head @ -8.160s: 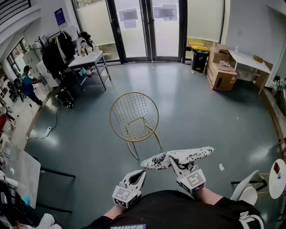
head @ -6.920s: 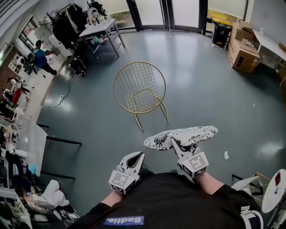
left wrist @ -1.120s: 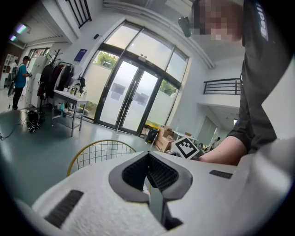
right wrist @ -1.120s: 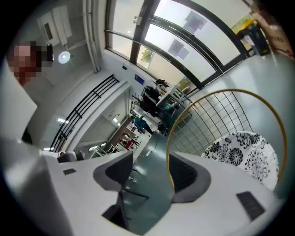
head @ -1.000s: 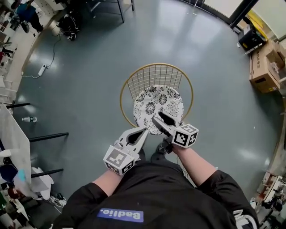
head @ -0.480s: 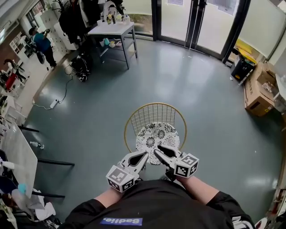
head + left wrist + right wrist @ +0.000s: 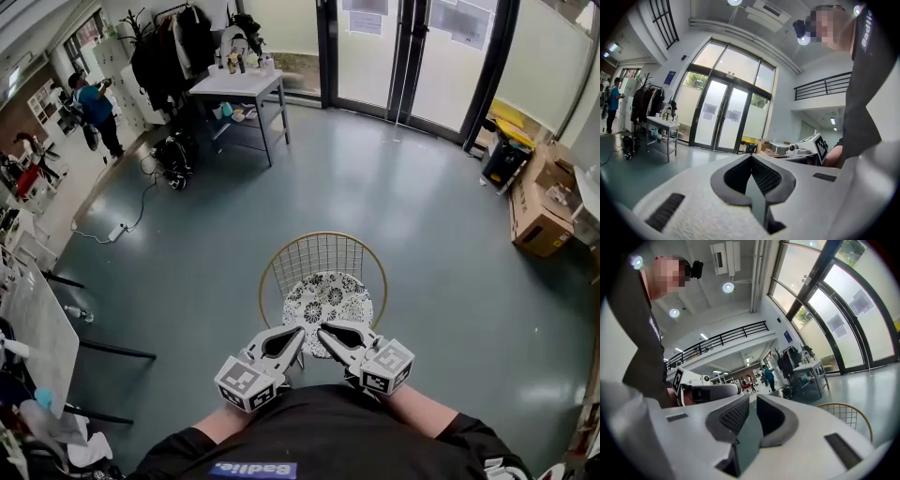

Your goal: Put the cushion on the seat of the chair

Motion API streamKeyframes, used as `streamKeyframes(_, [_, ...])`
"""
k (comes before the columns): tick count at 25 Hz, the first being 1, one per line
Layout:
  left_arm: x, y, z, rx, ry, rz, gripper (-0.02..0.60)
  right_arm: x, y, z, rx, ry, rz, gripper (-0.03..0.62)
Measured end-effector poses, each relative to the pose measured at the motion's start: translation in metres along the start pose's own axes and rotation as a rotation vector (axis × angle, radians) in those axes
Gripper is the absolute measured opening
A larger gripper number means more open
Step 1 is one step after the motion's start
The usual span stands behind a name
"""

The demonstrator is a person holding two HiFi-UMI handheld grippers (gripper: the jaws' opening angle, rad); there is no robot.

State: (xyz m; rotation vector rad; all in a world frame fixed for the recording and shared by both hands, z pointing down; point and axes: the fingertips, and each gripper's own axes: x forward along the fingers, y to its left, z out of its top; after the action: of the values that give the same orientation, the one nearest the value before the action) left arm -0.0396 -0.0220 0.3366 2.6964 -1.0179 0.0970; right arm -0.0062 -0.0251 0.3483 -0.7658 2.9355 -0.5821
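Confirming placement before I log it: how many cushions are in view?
1. The cushion lies on the seat of the chair; no other shows, though one could be hidden off to the sides.

Floor (image 7: 403, 187) is open all round the chair (image 7: 323, 255) at frame centre, passable left, right and near side. The wire back blocks the far side and the cushion (image 7: 328, 300) fills the seat. Everything else is well apart: worktop (image 7: 239, 84) and bag (image 7: 174, 156) upper left, power strip (image 7: 118, 229) left, cardboard boxes (image 7: 536, 211) and bin (image 7: 497, 159) right.
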Motion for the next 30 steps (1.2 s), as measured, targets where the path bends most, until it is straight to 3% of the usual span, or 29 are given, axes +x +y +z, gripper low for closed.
streamKeyframes(12, [0.006, -0.024, -0.009, 0.038, 0.016, -0.036, 0.017, -0.012, 0.01, -0.003, -0.097, 0.008, 0.013, 0.031])
streamKeyframes(30, [0.012, -0.035, -0.006, 0.056, 0.019, -0.059, 0.017, -0.02, 0.01, -0.003, -0.112, 0.032, 0.002, 0.028])
